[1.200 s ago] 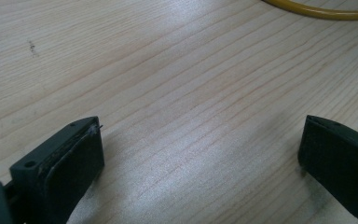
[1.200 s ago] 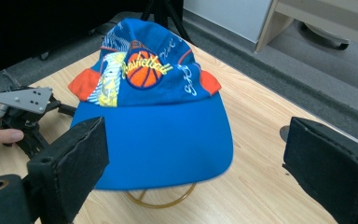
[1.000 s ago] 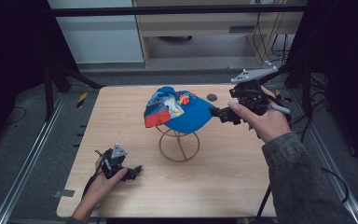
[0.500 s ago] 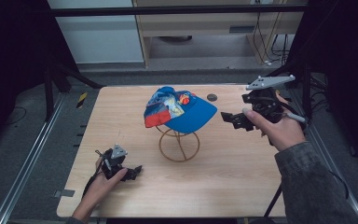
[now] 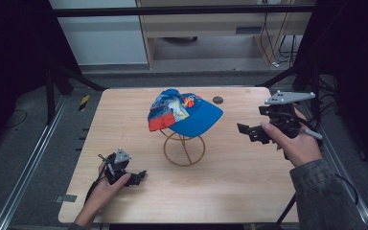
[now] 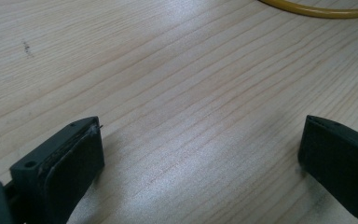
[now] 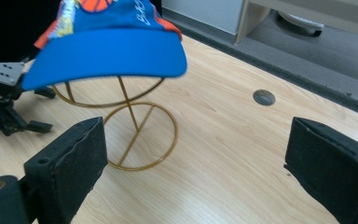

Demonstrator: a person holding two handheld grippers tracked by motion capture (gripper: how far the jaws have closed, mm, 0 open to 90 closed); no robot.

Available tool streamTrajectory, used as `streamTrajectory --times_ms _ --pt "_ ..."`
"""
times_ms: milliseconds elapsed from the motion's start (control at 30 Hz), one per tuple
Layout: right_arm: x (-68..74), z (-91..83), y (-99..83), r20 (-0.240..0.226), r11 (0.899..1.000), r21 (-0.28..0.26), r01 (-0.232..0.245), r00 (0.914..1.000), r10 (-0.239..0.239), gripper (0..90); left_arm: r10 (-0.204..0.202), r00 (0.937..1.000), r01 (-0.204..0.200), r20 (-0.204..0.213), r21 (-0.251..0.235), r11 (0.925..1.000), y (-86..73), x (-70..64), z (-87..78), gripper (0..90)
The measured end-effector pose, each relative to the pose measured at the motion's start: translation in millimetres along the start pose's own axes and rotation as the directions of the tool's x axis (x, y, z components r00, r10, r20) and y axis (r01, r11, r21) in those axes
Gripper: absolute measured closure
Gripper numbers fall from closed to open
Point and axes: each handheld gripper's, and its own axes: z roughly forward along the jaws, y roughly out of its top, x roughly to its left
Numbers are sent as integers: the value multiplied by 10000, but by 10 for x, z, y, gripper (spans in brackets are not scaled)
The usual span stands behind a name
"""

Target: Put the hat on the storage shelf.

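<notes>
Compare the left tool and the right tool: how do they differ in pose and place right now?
The left tool sits low on the light wooden table near its front left corner, while the right tool is held raised at the table's right side. The left tool looks along bare wood; the right tool faces the blue cap on its gold wire stand. Both are open and hold nothing.
</notes>
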Motion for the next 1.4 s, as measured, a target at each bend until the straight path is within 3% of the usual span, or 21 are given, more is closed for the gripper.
streamTrajectory --times_ms 667,1067,1400 --pt "-112 71 -584 349 9978 288 -594 9977 583 66 58 10000 -58 56 28 10000 1 1 -1 0" --pt "-167 207 -995 816 9934 457 -1048 9916 1008 60 50 10000 -51 55 27 10000 1 0 -1 0" --pt "-136 344 -1235 771 9885 878 -1227 9902 1161 73 50 10000 -50 56 25 10000 1 0 -1 0"
